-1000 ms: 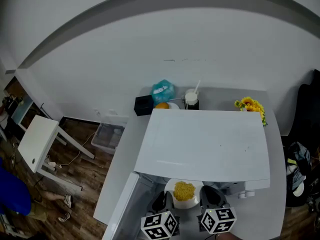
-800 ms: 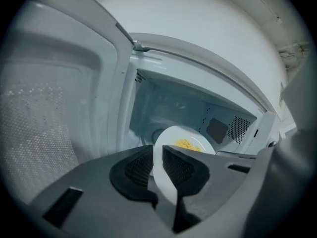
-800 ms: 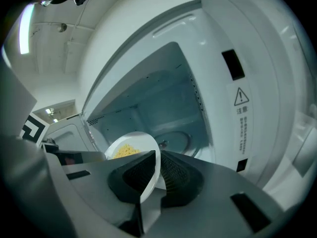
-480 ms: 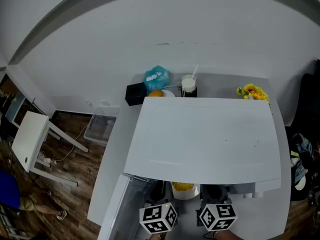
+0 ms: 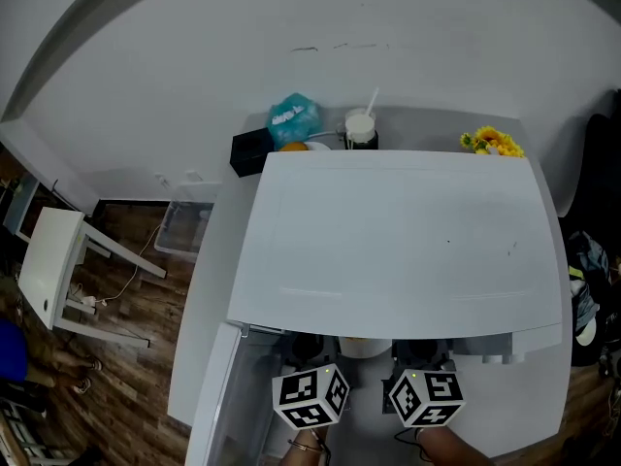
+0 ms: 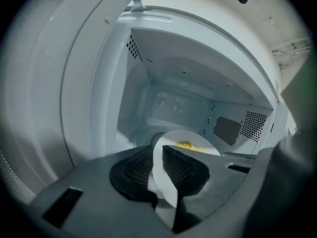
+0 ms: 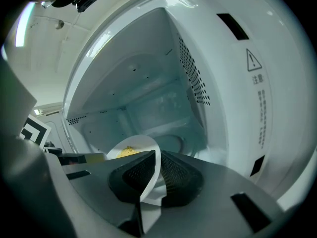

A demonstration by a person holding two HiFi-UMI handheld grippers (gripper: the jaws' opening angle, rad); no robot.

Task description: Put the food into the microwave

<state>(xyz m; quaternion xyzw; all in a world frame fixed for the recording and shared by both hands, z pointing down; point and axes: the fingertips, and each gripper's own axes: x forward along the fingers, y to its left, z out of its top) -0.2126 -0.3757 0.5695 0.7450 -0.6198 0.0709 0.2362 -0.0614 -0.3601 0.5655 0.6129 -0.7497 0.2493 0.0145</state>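
Left gripper (image 6: 158, 168) is closed on the near left rim of a white plate (image 6: 173, 142); the rim runs edge-on between the two black pads. To its left the microwave door (image 6: 49, 83) stands swung open, which leaves the opening free for both tools.

The plate carries a small heap of yellow food (image 6: 185, 145). It is held roughly level at the mouth of the microwave (image 5: 398, 241), with its far half already inside the chamber. Seen from the head camera, only a sliver of it shows under the front edge of the oven top. Contact with the chamber floor cannot be confirmed, so I judge that it is carried, not set down.

Right gripper (image 7: 156, 175) is likewise shut on the plate, on the near right rim. One grip on each side is, in my judgement, what keeps the plate flat and the loose food from sliding. Beyond the jaws the round turntable (image 7: 172, 142) lies bare, and it is the likely resting place. The perforated right wall is close to this gripper, so clearance on that side needs care.

Behind the oven, left to right, are a black box (image 5: 247, 153), a blue bag (image 5: 291, 117), a cup with a straw (image 5: 359, 129) and yellow flowers (image 5: 493, 142). All are well apart from the work.
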